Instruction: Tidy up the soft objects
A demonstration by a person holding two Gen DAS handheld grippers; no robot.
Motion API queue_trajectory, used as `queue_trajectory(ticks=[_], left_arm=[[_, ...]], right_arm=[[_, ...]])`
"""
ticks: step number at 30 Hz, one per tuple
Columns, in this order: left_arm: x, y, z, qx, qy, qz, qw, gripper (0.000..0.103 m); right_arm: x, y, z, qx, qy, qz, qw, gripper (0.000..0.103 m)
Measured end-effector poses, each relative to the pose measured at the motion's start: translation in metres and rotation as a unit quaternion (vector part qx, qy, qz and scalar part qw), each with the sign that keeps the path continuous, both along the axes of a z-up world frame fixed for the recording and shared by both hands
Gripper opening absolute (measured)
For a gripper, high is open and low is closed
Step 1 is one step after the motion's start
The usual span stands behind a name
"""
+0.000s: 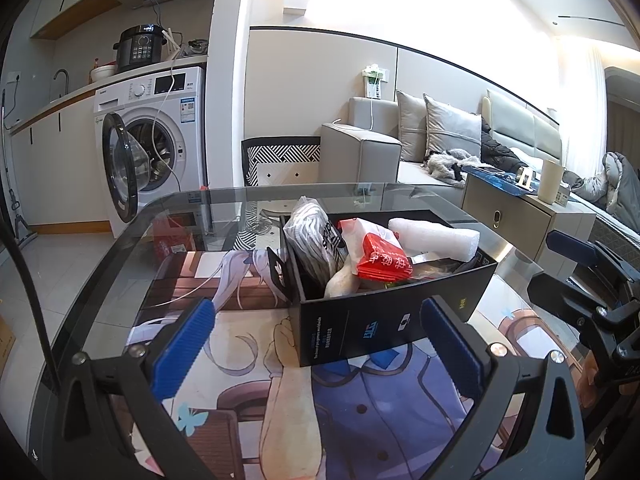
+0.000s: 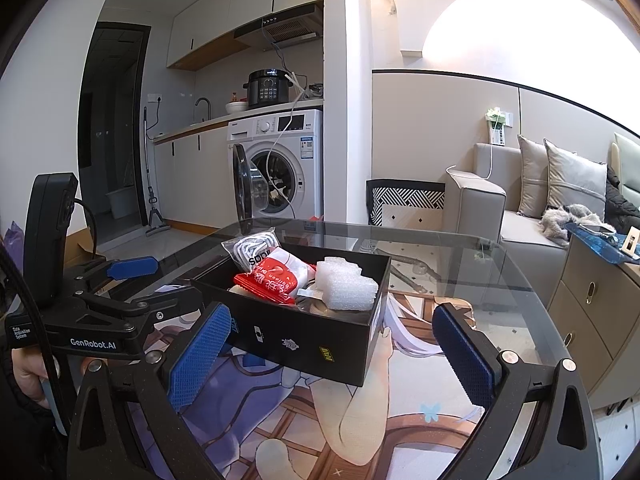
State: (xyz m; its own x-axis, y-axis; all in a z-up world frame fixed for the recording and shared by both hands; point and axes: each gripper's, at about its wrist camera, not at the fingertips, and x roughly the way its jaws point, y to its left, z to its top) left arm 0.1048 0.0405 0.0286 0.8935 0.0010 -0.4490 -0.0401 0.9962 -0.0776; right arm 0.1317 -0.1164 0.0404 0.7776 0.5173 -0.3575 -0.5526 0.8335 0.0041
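A black open box (image 1: 360, 320) (image 2: 320, 340) stands on the printed mat of a glass table. Inside it lie a clear bag of striped fabric (image 1: 312, 236) (image 2: 254, 250), a red-and-white packet (image 1: 384, 258) (image 2: 276, 278) and a white foam block (image 1: 436, 238) (image 2: 346, 284). My left gripper (image 1: 316, 340) is open just in front of the box's near wall, empty. My right gripper (image 2: 332, 352) is open too, with the box's near corner between its blue pads and nothing gripped. The right gripper (image 1: 592, 280) shows at the right edge of the left wrist view, the left gripper (image 2: 120, 280) at the left of the right wrist view.
The glass table's rounded edge (image 2: 520, 272) curves close behind the box. A washing machine (image 1: 148, 140) with its door open stands at the back left, a beige sofa (image 1: 400, 144) with cushions at the right, a low cabinet (image 2: 600, 320) beside the table. A hand (image 2: 28, 376) holds the left gripper.
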Motion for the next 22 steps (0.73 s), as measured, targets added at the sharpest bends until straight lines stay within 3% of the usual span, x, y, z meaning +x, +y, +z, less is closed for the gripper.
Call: queue_trajectory(ticks=[22], left_arm=[[-0.0041,-0.0003,0.0085,0.008,-0.012,0.005,0.9999,0.103]], right_arm=[[-0.0002,0.0003,-0.0002,-0.001,0.002,0.000,1.000,0.103]])
